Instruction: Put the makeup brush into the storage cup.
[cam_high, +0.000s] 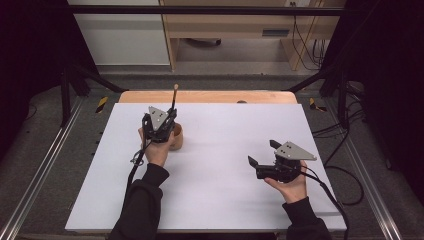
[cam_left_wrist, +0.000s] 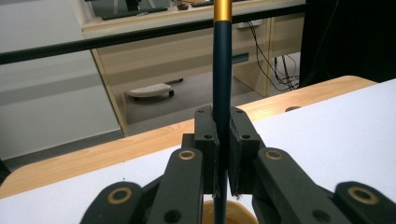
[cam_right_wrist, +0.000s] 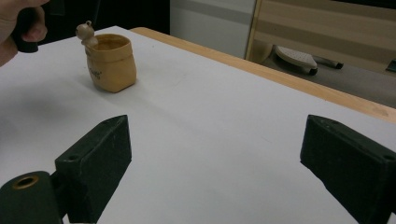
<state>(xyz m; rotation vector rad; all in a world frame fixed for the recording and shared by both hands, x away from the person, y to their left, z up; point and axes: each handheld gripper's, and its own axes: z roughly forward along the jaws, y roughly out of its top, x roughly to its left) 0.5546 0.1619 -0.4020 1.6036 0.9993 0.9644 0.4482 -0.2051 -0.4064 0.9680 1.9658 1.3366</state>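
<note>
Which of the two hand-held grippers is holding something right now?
The left hand-held gripper, over the tan cup: its jaws are shut on a dark pen. The right hand-held gripper is open and holds nothing.

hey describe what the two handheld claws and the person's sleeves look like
Both the left claw and the right claw are black linkage mechanisms with brass-coloured pivot rings, each topped by a grey three-cornered plate and trailing a black cable. Their jaws are blocky black pads. The person wears dark long sleeves.

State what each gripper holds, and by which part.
The left gripper clamps a dark pen on its shaft, below the gold band, over the tan cup. The right gripper is open, holding nothing.
</note>
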